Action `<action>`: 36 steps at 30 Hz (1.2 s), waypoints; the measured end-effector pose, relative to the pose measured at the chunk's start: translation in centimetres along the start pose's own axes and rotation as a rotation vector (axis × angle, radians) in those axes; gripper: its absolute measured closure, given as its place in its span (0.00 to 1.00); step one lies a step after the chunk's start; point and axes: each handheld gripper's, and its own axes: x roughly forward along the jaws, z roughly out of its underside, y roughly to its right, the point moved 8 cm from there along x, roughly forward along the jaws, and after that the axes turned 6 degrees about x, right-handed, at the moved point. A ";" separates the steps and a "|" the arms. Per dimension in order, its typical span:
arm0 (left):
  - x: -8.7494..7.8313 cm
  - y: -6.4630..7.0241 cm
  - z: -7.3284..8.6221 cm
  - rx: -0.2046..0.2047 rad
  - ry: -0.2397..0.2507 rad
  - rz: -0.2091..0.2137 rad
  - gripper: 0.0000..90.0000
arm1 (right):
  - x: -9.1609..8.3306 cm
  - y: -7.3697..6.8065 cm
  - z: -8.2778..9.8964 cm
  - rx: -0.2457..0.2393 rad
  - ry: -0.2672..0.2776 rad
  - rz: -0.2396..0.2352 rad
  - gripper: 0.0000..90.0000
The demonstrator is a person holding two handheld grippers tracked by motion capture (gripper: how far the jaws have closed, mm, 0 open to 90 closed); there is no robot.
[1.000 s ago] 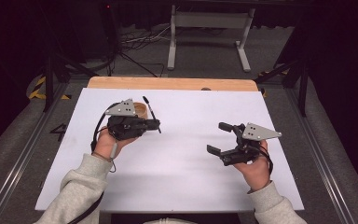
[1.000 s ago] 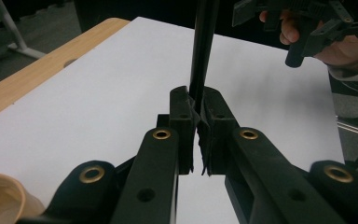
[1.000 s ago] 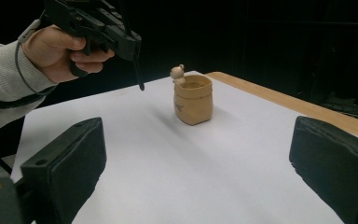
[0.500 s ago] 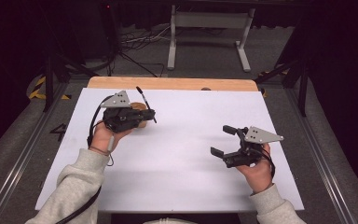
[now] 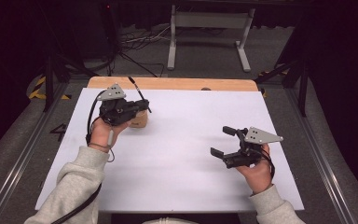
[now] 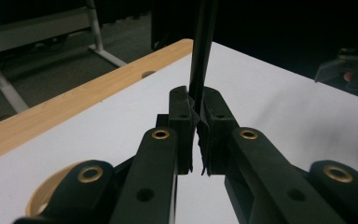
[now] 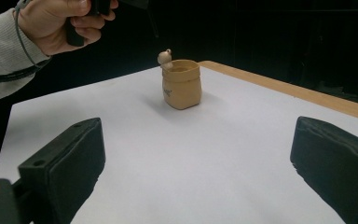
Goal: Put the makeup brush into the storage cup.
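left tool [image 5: 137,101] clenched on a thin black stick [image 6: 203,46] right above the tan pot [image 7: 182,84], right tool [image 5: 223,141] released; next, i'd guess, lower it in carefully

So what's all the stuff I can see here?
pot: one, tan, sack-shaped with a small knob at its rim, far left part of the sheet, under the left tongs
stick: one, thin, black, pinched in the left tongs
sheet: one, white, covering the table
table: one, wooden edge at the far side
metal stand: one, grey, on the floor behind
left tongs: black, shut on the stick
right tongs: black, open, near right side
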 end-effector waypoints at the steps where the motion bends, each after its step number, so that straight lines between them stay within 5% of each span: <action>1: 0.0 0.0 0.0 0.000 0.000 0.000 0.94 | 0.0 0.0 0.0 0.001 -0.001 -0.001 0.04; 13: 0.4 -1.5 0.2 -0.052 0.008 -0.134 0.94 | 0.3 0.0 0.4 0.000 -0.013 -0.011 0.04; 25: 0.3 -2.8 0.4 -0.078 0.031 -0.224 0.94 | 0.3 0.4 0.7 0.004 -0.019 -0.002 0.04; 28: 0.3 -3.5 0.6 -0.114 0.027 -0.257 0.94 | 0.3 0.4 0.8 0.006 -0.024 -0.003 0.04; 36: 0.3 -4.4 1.0 -0.157 0.039 -0.284 0.93 | 0.1 0.5 0.7 0.001 -0.013 0.000 0.04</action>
